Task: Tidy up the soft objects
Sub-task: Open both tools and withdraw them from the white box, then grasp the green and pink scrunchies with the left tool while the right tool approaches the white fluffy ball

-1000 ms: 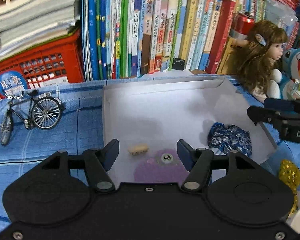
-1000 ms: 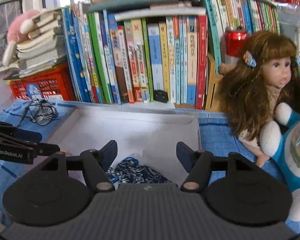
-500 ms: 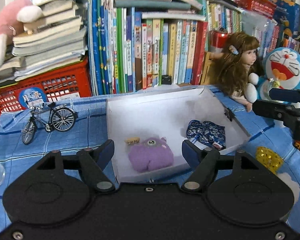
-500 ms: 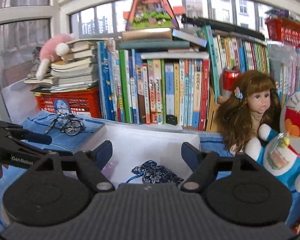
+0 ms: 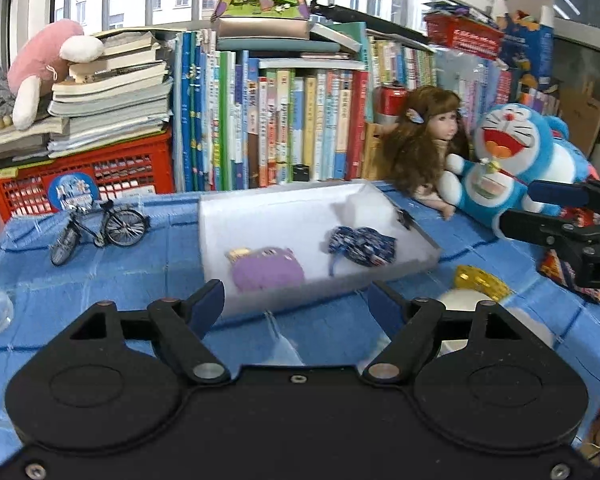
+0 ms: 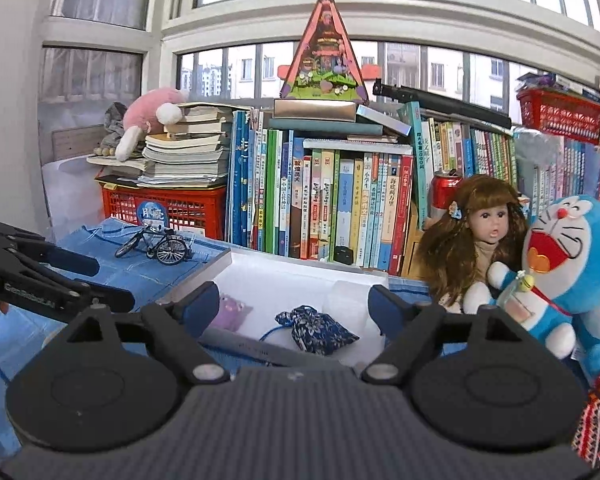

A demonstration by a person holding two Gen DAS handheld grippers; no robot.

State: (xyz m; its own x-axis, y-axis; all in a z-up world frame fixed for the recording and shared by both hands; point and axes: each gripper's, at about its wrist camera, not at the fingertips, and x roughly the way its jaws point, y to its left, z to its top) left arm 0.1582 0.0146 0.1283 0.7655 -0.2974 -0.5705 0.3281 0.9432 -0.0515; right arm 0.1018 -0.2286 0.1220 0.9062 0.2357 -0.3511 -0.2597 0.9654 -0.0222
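In the white box [image 5: 416,269], beyond both tools, the purple plush [image 5: 266,271] lies left and the blue floral pouch [image 5: 362,246] right, apparently untouched. The left gripper [image 5: 296,307] and right gripper [image 6: 290,304] have just been opening, jaws spread and empty.

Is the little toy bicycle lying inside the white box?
No, the toy bicycle stands on the blue cloth beside the white box.
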